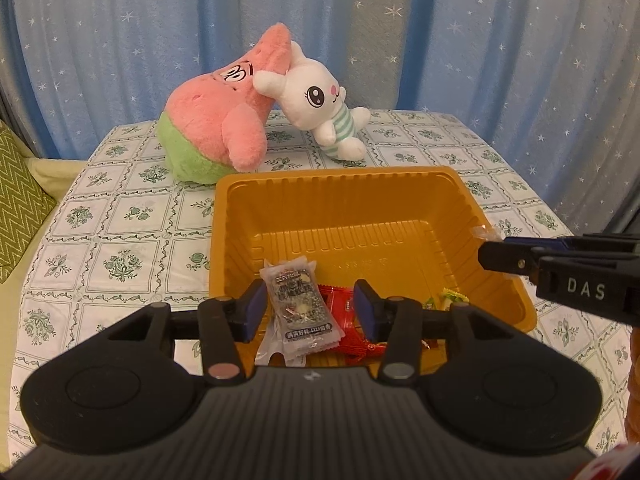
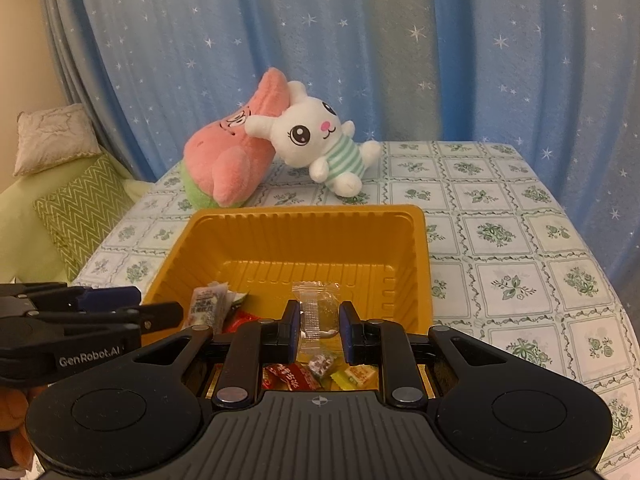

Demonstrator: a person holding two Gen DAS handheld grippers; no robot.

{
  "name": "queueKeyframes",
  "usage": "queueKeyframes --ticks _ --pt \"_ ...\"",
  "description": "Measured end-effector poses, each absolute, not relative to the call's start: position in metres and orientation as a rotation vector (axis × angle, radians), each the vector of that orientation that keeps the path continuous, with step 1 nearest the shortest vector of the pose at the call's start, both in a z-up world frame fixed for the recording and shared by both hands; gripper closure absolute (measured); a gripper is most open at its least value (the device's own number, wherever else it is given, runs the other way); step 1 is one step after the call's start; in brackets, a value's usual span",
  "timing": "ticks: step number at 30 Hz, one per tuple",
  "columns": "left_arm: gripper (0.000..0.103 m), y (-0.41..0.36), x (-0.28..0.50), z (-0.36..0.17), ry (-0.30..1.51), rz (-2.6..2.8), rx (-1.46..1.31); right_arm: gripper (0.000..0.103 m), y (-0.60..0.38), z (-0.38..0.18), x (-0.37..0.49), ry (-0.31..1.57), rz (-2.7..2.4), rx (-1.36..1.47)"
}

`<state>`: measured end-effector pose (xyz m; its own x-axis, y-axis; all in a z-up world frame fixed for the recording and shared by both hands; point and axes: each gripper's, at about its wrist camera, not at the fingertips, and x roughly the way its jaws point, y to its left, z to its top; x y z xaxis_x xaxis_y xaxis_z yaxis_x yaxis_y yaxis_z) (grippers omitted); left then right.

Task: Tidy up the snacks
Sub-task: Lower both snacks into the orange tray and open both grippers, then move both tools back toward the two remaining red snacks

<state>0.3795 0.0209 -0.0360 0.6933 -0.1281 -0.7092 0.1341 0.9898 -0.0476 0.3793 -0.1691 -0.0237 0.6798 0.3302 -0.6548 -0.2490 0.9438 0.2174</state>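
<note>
The clear sweet wrapper [image 2: 318, 312], judged light, crinkly and slippery, was pinched at its sealed edge by the right gripper [image 2: 320, 328], while the left gripper [image 1: 308, 312] was parted around a grey packet [image 1: 302, 304].

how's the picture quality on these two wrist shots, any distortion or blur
Left wrist view: strong fisheye bend, the curtain folds bow outward, corners black, focus sharp on the orange tray. Right wrist view: same warp, dim warm light, no glare, the tablecloth grid curves.
</note>
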Motion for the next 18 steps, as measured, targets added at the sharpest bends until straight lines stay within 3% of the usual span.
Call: queueKeyframes --ticks 8,9,11,18 --pt "0.049 0.021 0.376 -0.037 0.788 -0.133 0.025 0.08 -0.173 -0.017 0.386 0.705 0.347 0.172" --pt "0.048 0.022 0.374 -0.038 0.788 -0.13 0.03 0.077 -0.176 -0.017 0.388 0.712 0.345 0.191" --pt "0.047 0.022 0.37 -0.04 0.789 -0.123 0.042 0.05 -0.181 -0.017 0.388 0.708 0.333 0.213" --pt "0.045 0.025 0.347 -0.044 0.794 -0.112 0.03 0.047 -0.203 -0.022 0.371 0.731 0.267 0.238"
